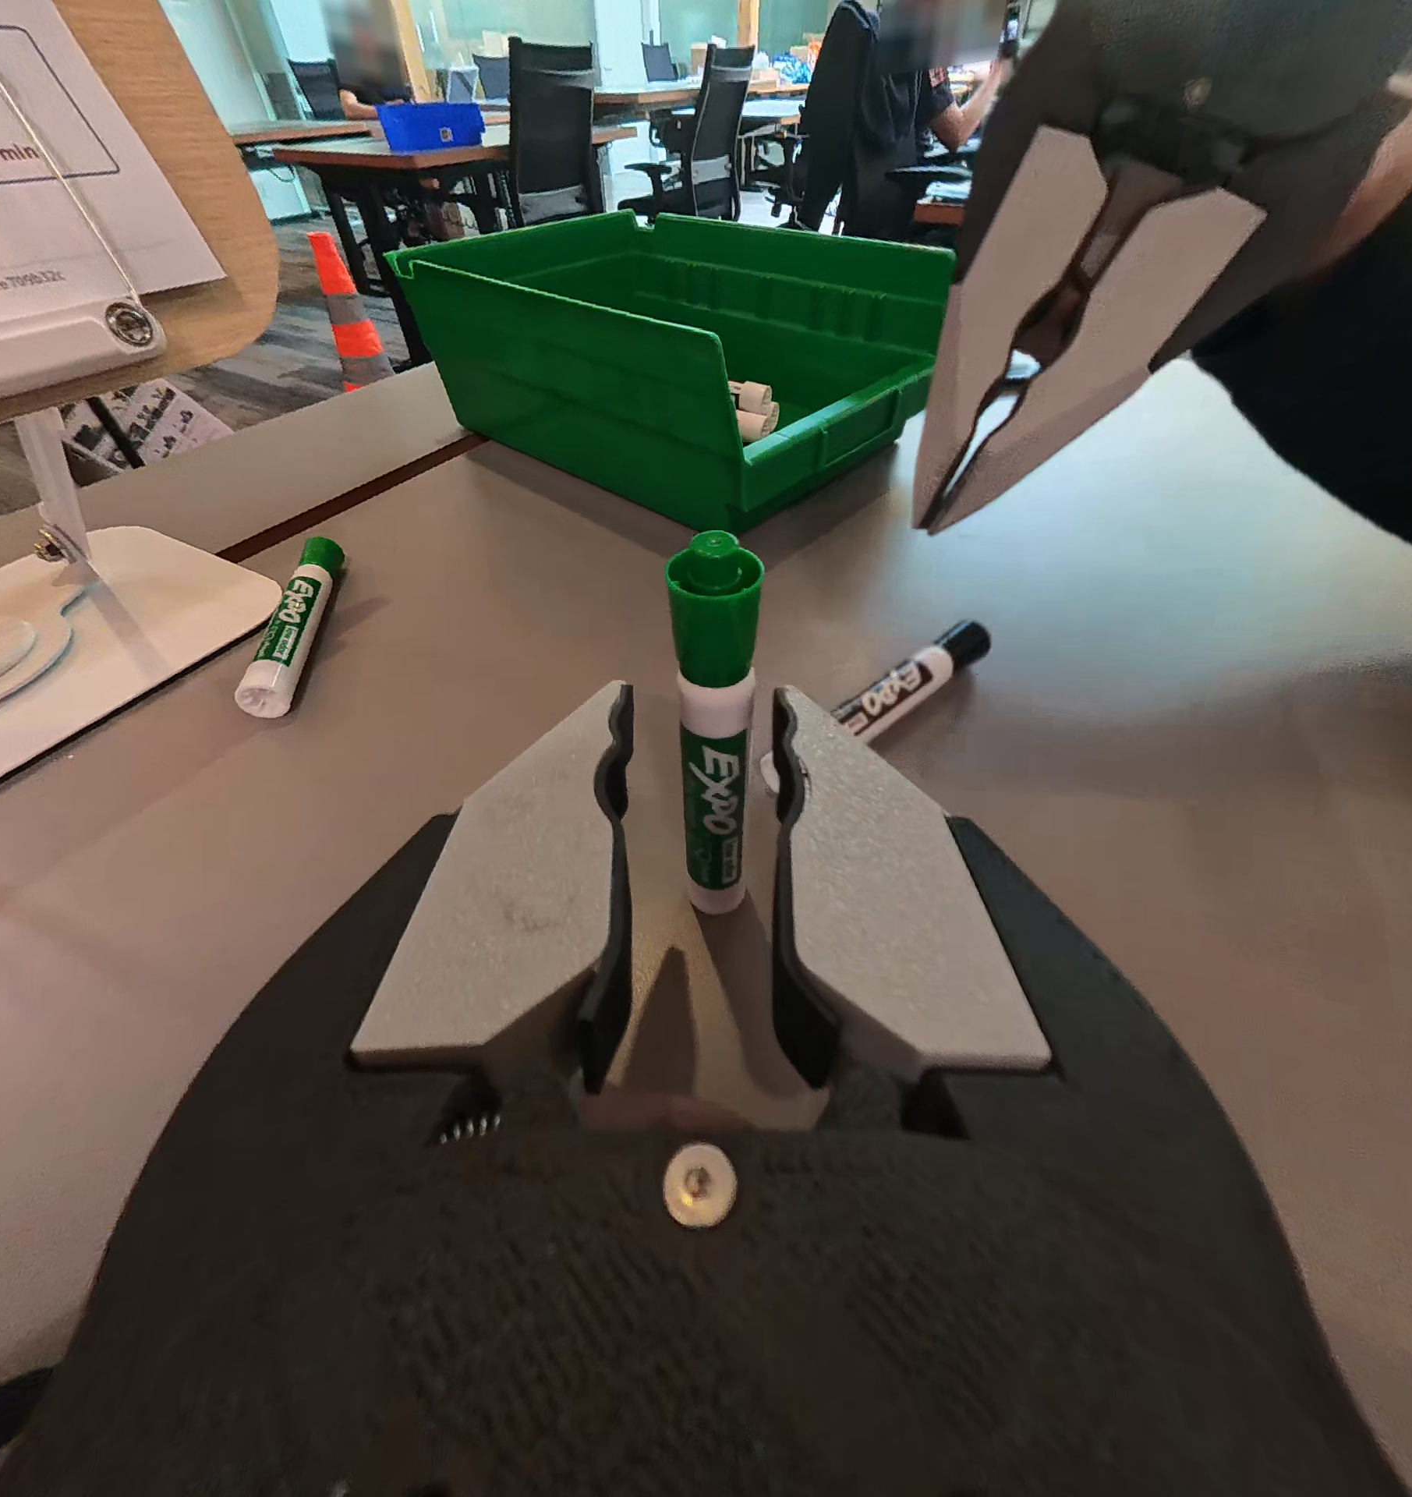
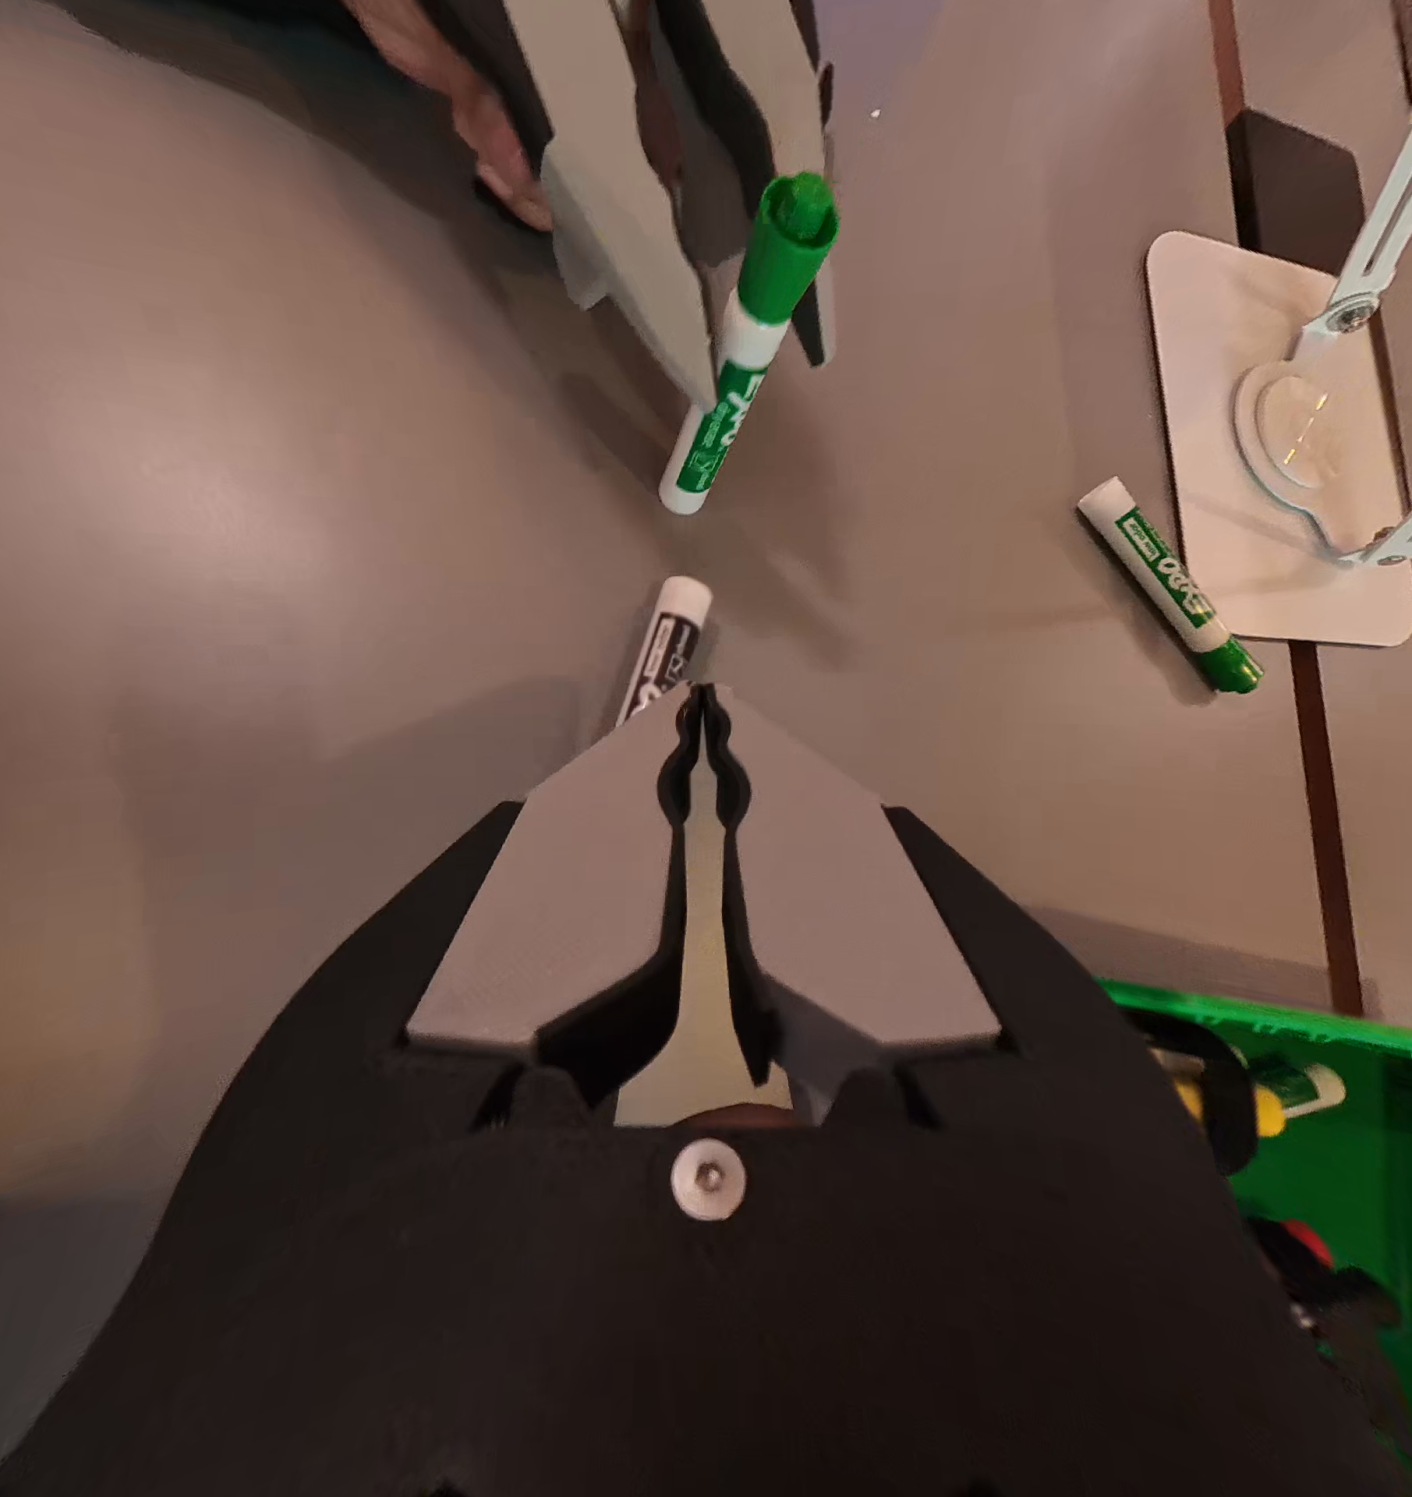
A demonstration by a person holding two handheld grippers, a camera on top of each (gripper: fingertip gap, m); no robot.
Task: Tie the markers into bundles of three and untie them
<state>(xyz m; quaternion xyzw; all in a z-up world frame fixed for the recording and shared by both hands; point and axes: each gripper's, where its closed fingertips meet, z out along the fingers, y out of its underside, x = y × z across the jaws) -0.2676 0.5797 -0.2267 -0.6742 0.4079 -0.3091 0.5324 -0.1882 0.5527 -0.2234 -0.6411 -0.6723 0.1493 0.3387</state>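
Note:
A green-capped marker (image 1: 714, 729) stands upright on the grey table (image 1: 484, 729) between the pads of my left gripper (image 1: 698, 705). There is a gap on each side, so the gripper is open and not holding it. The right wrist view shows the same marker (image 2: 767, 324) between the left gripper's spread fingers (image 2: 654, 267). My right gripper (image 2: 701, 690) is shut, fingertips touching, above the table; it also shows at the upper right of the left wrist view (image 1: 937, 518). A black marker (image 1: 905, 680) (image 2: 670, 640) lies just beyond the right fingertips. Another green marker (image 1: 289, 628) (image 2: 1172, 591) lies apart.
A green bin (image 1: 605, 364) (image 2: 1375, 1134) with several markers (image 1: 755, 405) inside stands at the table's far side. A white stand base (image 1: 119, 599) (image 2: 1286, 454) sits at the table's left by the lying green marker. Office chairs and an orange cone (image 1: 346, 308) are beyond the table. Some 9 cm of space lies between my two pairs of fingers. The white stand base (image 2: 1286, 454) lies some 30 cm from my left tips, 40 cm from my right tips. It turns up in the left wrist view (image 1: 1, 651) as well.

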